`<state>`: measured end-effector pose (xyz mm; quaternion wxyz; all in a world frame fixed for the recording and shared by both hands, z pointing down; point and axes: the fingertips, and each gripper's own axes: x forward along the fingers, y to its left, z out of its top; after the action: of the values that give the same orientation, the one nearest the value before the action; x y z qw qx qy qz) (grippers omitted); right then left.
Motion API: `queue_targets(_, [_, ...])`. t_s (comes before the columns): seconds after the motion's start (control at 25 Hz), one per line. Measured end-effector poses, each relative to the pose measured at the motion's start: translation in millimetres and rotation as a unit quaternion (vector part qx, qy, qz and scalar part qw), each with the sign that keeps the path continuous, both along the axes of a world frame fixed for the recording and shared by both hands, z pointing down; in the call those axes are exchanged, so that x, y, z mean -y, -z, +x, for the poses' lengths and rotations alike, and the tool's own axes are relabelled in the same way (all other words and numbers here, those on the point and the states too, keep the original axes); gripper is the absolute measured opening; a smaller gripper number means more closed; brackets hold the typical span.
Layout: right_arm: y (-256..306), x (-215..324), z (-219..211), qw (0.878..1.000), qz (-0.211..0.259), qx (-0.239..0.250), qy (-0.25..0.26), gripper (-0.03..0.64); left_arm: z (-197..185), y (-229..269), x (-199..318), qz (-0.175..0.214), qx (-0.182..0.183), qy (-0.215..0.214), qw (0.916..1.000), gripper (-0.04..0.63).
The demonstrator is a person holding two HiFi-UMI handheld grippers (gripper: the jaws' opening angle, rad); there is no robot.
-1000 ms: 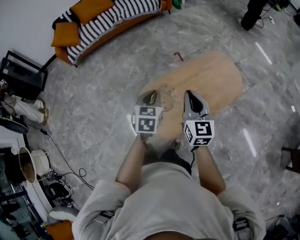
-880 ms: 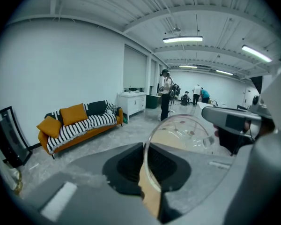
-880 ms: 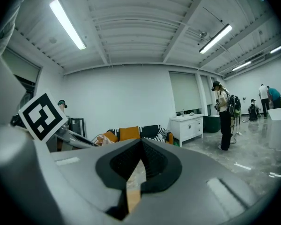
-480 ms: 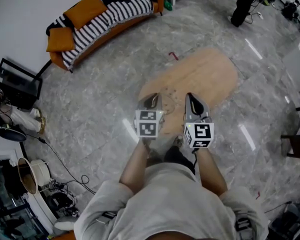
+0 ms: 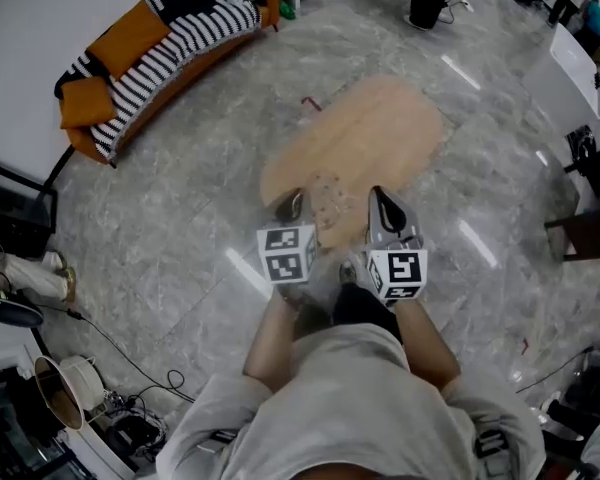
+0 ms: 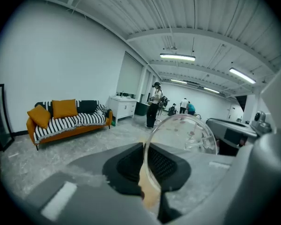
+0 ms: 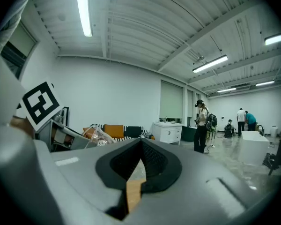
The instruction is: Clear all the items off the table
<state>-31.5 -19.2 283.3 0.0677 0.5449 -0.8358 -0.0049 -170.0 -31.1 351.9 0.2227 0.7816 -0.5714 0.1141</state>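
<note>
Gripping a clear round dish (image 6: 189,134) by its rim, the left tool (image 5: 291,206) holds it extending sideways toward the closed, empty right tool (image 5: 383,204).

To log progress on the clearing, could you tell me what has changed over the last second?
The view has swung: the wooden table and striped sofa slid up and leftward in the head view. Nothing was taken or let go. The left gripper still clamps the clear plastic dish; the right gripper stays shut, empty.
</note>
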Motion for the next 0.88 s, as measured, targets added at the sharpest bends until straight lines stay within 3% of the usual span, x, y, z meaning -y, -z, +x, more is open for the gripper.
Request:
queue_targets(0.2, [-0.1,-15.6,24.7,1.0,0.009,-0.018,0.001,0.006,31.6,8.9,-12.5,0.017,-0.003,-0.01,0.9998,0.043])
queue_targets(0.52, [26.9,-23.0,41.3,0.998,0.045,-0.042,0.003,0.006,47.2,18.2,-23.4,0.018,0.0,-0.008,0.9998,0.043])
queue_targets(0.88, [39.7,-24.5,78.1,0.998,0.06,-0.032,-0.001,0.005,92.9,37.1,-18.6,0.032,0.012,-0.028,0.999,0.043])
